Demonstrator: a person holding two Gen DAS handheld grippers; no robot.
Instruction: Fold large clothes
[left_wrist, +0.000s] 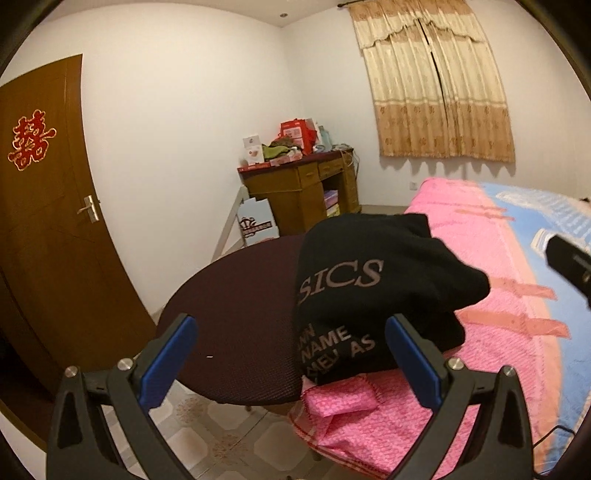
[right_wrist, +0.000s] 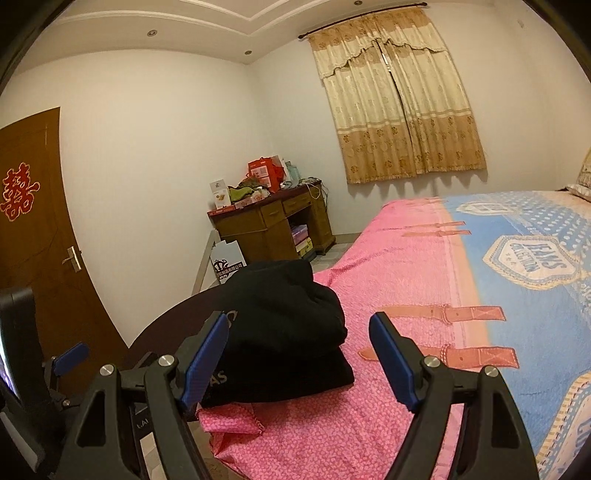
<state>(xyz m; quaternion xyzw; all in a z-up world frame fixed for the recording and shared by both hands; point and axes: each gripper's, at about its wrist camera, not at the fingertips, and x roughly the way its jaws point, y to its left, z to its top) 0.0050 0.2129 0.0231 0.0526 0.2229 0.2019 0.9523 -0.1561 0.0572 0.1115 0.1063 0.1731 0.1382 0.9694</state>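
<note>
A folded black garment (left_wrist: 373, 291) with grey lettering lies in a thick bundle, partly on a dark round stool (left_wrist: 236, 314) and partly on the pink edge of the bed (left_wrist: 498, 314). It also shows in the right wrist view (right_wrist: 284, 325). My left gripper (left_wrist: 291, 365) is open and empty, just short of the bundle's near edge. My right gripper (right_wrist: 299, 362) is open and empty, above the bed edge next to the bundle's right side. The right gripper's body shows at the right edge of the left wrist view (left_wrist: 569, 258).
The bed has a pink and blue cover (right_wrist: 480, 277). A wooden desk (left_wrist: 306, 192) piled with boxes stands at the far wall under a curtain (left_wrist: 436, 85). A brown door (left_wrist: 48, 206) is at the left. A white box (left_wrist: 256, 221) stands on the tiled floor.
</note>
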